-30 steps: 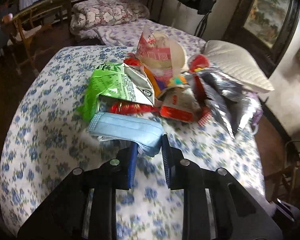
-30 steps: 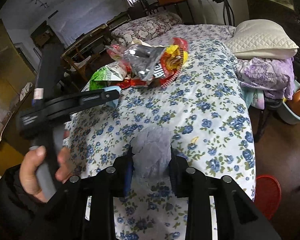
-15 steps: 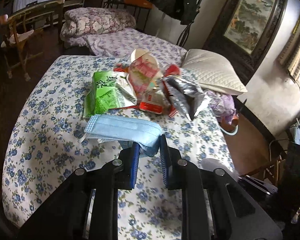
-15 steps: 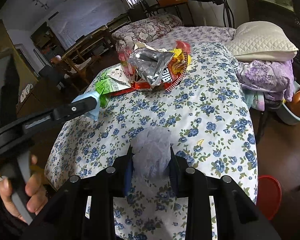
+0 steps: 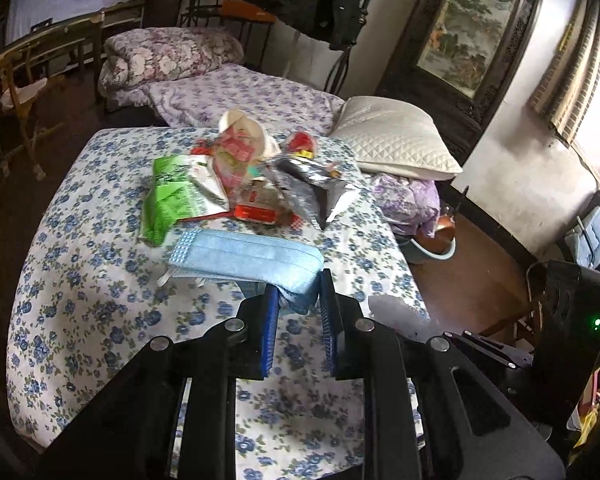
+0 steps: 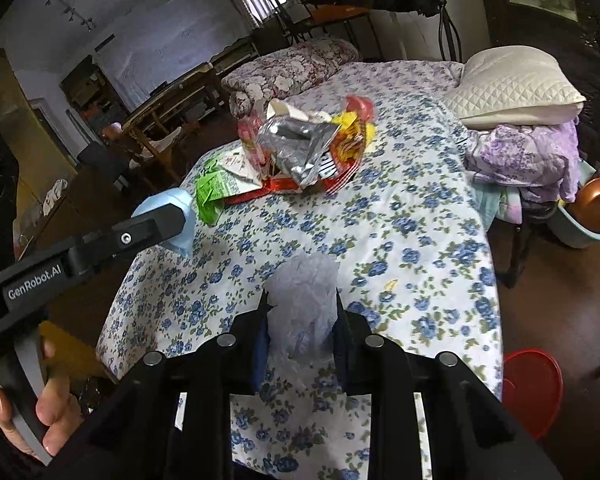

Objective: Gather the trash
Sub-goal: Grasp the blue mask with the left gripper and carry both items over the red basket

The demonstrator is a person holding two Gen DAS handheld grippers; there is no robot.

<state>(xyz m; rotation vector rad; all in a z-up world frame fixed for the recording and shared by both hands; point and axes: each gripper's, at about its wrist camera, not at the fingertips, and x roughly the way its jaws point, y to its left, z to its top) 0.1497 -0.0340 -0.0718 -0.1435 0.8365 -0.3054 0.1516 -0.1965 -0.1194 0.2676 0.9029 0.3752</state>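
Left tongs (image 5: 296, 312) pinch blue face mask (image 5: 246, 258) above floral bed (image 5: 80, 248), right tongs (image 6: 300, 332) clamp crumpled tissue (image 6: 302, 300) — keep both squeezed firmly, carry to bin — wrapper pile (image 5: 252, 180) remains.

L gripper (image 5: 296, 304) clamped, tilted down (bare hand (image 6: 28, 408) on handle); R gripper (image 6: 300, 320) clamped too.

The face mask (image 5: 244, 258) is soft, matt, pleated cloth, and the bed (image 6: 420, 216) wears matt floral cotton. A crinkled silver wrapper (image 6: 300, 148) shines glossy like foil; the white wad (image 6: 302, 312) looks like thin crumpled paper.
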